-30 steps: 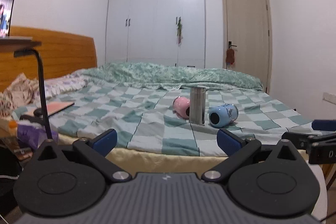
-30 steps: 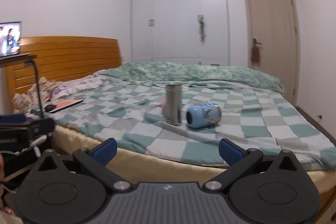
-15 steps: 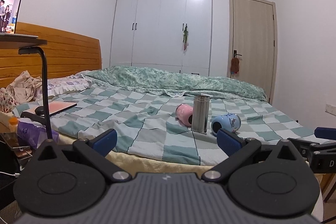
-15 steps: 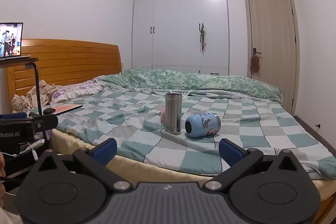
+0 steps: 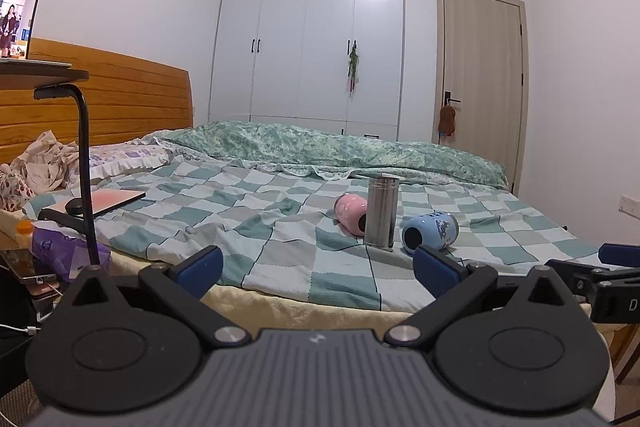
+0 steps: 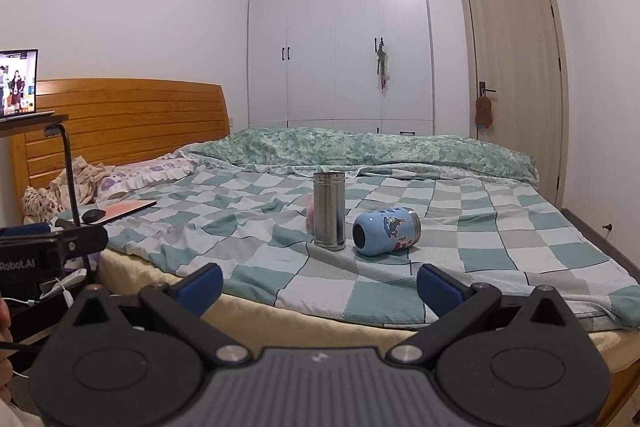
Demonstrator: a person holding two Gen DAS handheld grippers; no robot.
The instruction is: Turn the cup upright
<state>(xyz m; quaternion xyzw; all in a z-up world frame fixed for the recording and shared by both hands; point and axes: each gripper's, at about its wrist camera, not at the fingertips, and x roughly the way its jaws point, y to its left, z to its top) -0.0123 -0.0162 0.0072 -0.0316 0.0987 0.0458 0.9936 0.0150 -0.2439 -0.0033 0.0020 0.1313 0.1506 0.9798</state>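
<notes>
From your left wrist camera, your left gripper [image 5: 318, 267] has its jaws spread wide, holding and touching nothing. The blue cup [image 5: 430, 235] lies on its side on the checkered bedspread [image 5: 240, 223], well ahead of the jaws and just above the right fingertip, beside an upright steel tumbler [image 5: 382, 213] and a toppled pink cup [image 5: 351, 214].

From your right wrist camera, your right gripper [image 6: 320, 289] is likewise wide apart and empty. The blue cup [image 6: 386, 231] lies ahead, between the fingers' lines, right of the steel tumbler [image 6: 329, 211].
</notes>
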